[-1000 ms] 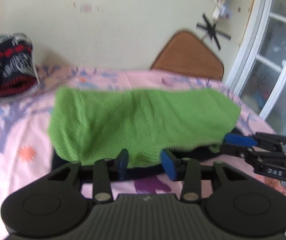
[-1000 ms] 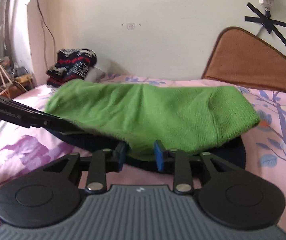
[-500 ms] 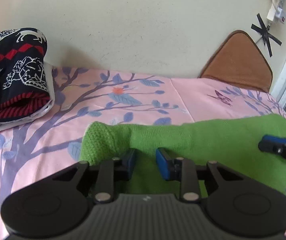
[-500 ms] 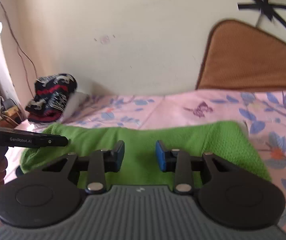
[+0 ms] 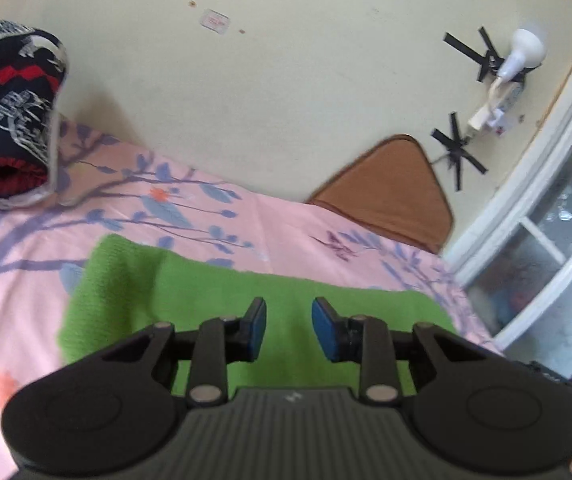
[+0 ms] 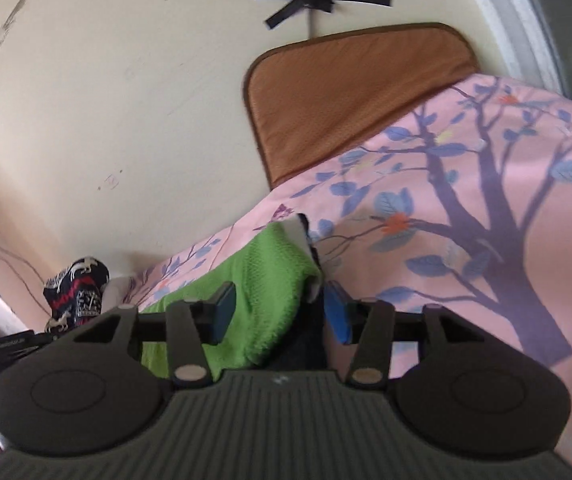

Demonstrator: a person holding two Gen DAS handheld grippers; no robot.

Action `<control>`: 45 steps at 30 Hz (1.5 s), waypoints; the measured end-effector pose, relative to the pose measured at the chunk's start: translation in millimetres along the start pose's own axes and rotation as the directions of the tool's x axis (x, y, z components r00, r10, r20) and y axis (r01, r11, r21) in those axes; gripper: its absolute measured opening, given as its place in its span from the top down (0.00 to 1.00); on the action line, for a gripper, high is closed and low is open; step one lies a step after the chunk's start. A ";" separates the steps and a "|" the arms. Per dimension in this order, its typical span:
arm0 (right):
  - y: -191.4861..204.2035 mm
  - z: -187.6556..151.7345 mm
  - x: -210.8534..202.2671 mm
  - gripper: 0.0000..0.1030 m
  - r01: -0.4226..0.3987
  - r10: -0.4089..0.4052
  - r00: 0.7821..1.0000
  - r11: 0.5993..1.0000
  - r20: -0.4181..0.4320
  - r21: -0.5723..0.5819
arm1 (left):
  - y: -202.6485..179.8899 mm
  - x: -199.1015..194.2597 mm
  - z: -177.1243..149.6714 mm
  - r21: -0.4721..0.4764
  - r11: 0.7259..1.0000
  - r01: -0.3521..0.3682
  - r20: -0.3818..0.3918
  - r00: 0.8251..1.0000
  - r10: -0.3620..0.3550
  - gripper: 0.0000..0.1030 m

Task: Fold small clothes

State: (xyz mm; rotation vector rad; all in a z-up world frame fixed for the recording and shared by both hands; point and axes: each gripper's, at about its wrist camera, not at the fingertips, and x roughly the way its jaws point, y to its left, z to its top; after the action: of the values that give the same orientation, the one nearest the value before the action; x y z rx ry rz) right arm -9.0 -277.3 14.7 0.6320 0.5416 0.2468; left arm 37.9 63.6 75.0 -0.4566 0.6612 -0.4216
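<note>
A green knitted garment (image 5: 205, 292) lies flat on the pink tree-print bedsheet (image 5: 13, 304). My left gripper (image 5: 289, 328) hovers over its near part, jaws a little apart, and the pads (image 5: 257, 330) press on nothing. In the right wrist view the picture is rolled. The green garment's end (image 6: 269, 264) and a dark layer (image 6: 306, 340) under it sit between the fingers of my right gripper (image 6: 279, 312). Its jaws are opening wide and its pads do not touch the cloth. The left gripper's body (image 6: 9, 346) shows at the far left.
A folded dark sweater (image 5: 9, 112) with red and white patterns sits by the wall at the left. A brown mat (image 5: 390, 188) leans on the wall behind the bed. A white window frame (image 5: 546, 240) stands at the right, with a taped wall plug (image 5: 498, 92) above.
The green garment was held up and stretched a second ago; it now lies flat on the bed. Both grippers have let go. The right gripper has rolled and spread its jaws.
</note>
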 end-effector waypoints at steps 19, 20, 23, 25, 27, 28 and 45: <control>106.1 10.2 37.1 0.76 -0.254 0.250 0.959 0.967 -0.136 -0.013 | -8.0 41.0 -29.9 -0.046 0.995 0.085 -0.170 0.981 -0.092 0.85; 125.1 10.8 38.9 0.76 -0.276 0.265 0.953 0.959 -0.147 -0.065 | -5.2 25.0 -27.9 -0.051 0.994 0.095 -0.134 0.986 -0.101 0.82; 180.4 0.4 52.7 0.76 -0.340 0.297 0.931 0.916 -0.212 -0.212 | 20.1 -34.1 -19.5 -0.086 0.995 0.048 0.011 0.999 -0.047 0.70; 211.4 -15.1 67.8 0.76 -0.381 0.307 0.912 0.880 -0.272 -0.284 | 49.8 -71.1 -15.7 -0.142 0.990 -0.013 0.096 0.995 0.027 0.67; 240.4 -36.4 89.2 0.76 -0.423 0.309 0.886 0.843 -0.345 -0.332 | 74.8 -102.4 -13.5 -0.205 0.977 -0.061 0.159 0.983 0.095 0.66; 252.0 -47.7 100.1 0.76 -0.440 0.305 0.874 0.827 -0.379 -0.350 | 85.9 -116.7 -11.7 -0.235 0.969 -0.080 0.187 0.974 0.126 0.65; 281.7 -45.4 103.1 0.55 -0.401 0.263 0.916 0.650 -0.304 -0.646 | 73.3 -67.0 45.6 -0.090 0.988 -0.128 0.158 0.977 0.141 0.55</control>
State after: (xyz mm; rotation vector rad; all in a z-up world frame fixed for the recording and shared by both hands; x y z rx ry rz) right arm 36.2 4.8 116.7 -0.0570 0.4557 0.8340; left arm 36.8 169.8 100.8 -0.5128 0.5470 -0.2277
